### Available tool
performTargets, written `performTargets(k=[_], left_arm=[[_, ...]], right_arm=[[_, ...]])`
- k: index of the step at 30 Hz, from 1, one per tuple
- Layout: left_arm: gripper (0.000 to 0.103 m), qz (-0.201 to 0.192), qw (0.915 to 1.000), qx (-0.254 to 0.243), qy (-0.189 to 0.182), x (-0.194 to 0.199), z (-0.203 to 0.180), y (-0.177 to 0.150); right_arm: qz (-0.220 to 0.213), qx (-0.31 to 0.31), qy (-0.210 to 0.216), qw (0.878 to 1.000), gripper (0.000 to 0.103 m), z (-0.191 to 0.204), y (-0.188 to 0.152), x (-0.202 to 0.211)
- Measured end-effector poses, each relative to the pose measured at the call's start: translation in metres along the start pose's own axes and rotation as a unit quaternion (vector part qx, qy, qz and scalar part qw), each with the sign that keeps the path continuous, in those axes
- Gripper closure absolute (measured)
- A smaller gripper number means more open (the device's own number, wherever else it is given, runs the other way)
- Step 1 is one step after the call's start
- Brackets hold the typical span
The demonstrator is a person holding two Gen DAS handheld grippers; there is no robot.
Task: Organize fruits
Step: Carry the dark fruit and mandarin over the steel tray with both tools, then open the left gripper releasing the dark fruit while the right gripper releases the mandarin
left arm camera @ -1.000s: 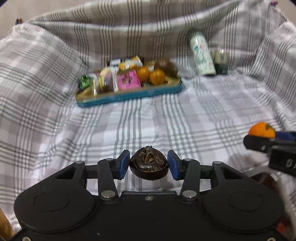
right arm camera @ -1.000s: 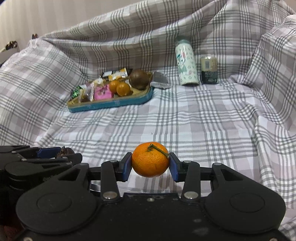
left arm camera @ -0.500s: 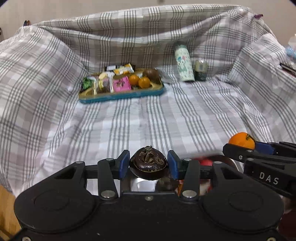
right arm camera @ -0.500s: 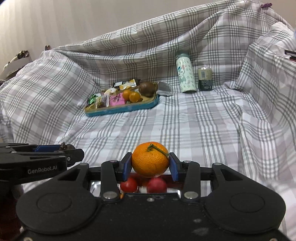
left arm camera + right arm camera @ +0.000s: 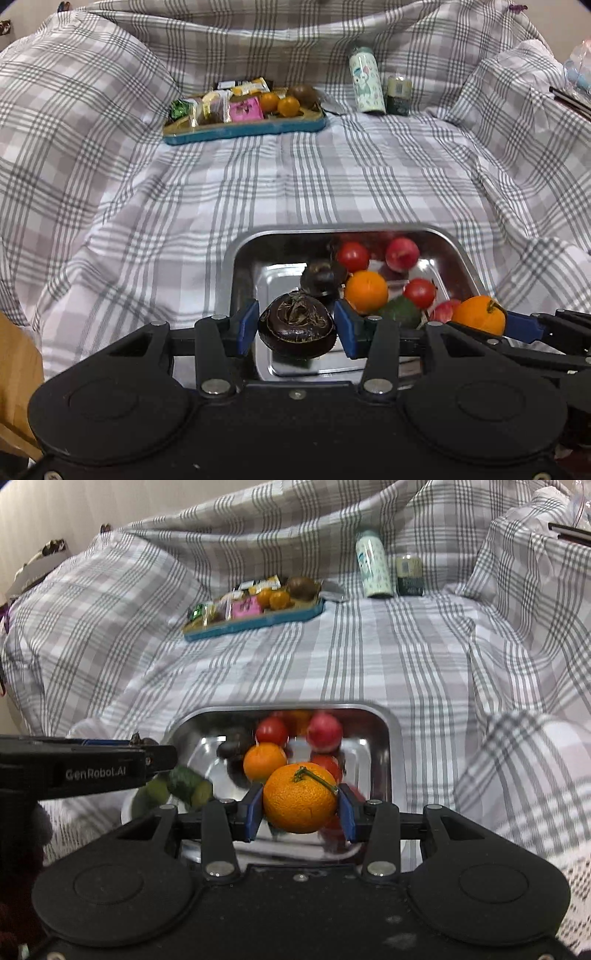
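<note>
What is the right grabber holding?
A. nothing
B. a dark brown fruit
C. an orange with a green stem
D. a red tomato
C: in the right wrist view, the right gripper has its blue pads pressed against both sides of the orange, above the metal tray.

Each view is taken from just behind its own tongs, angled downward and forward, close above the steel tray (image 5: 240, 258) (image 5: 391, 746). Shared by both are that tray at 6 o'clock, the checked cloth (image 5: 369, 177) (image 5: 369, 657) and the blue tray (image 5: 243, 130) (image 5: 255, 624) toward 12 o'clock.
</note>
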State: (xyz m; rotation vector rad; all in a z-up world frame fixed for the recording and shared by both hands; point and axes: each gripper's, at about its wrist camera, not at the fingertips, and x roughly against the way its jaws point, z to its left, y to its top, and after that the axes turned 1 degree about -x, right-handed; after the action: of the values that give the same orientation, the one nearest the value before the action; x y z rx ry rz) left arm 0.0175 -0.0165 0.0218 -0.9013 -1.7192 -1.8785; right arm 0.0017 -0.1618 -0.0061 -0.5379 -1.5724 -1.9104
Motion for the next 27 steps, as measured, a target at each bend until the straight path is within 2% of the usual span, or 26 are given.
performTargets(k=[7, 27], left_arm=[[0.050, 0.017, 0.9998, 0.004, -0.012, -0.008, -0.004, -0.004], [0.050, 0.014, 0.9997, 0.007, -0.019, -0.011, -0.006, -0.002]], right_arm=[[0.009, 0.011, -0.005, 1.000, 0.060, 0.004, -0.006, -0.003], [0.011, 0.005, -0.003, 1.000, 0.058, 0.004, 0.000, -0.012]])
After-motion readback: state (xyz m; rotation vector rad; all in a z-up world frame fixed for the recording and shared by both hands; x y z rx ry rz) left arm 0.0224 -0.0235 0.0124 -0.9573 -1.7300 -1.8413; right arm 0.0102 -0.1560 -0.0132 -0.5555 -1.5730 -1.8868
